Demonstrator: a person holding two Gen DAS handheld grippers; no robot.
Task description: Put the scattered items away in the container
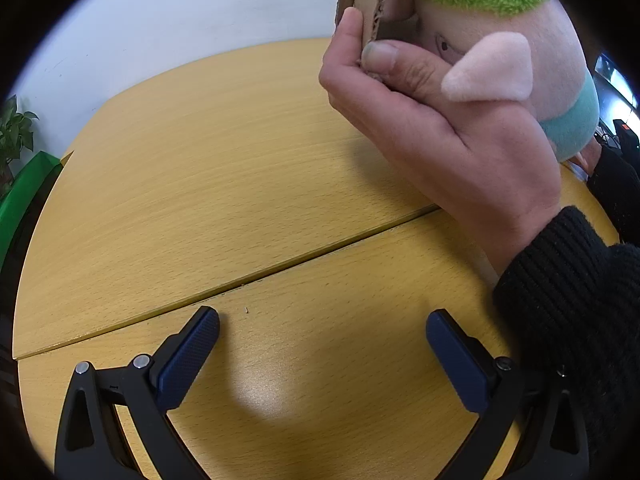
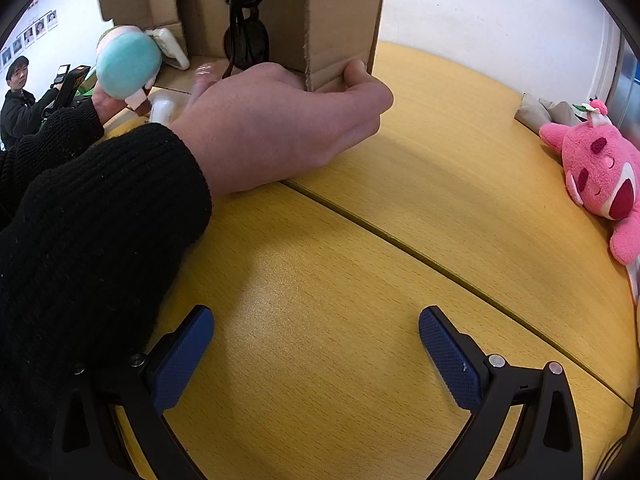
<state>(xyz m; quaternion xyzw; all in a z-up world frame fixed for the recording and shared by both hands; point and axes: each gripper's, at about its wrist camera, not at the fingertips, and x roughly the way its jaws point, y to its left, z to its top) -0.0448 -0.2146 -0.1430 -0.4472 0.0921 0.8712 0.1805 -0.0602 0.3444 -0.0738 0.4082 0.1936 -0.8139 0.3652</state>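
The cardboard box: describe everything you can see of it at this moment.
The cardboard box is plain brown corrugated board, tipped up with its open side facing the right wrist camera. A bare hand pinches its wall edge, thumb outside. Black sunglasses hang inside; a white item lies at its bottom left. Its lower edge seems to meet the wooden table. In the left wrist view its fluted edge shows.

wall: plain white
table: light wood, seam across the top
photos: pinned on far wall
houseplant: at table's edge
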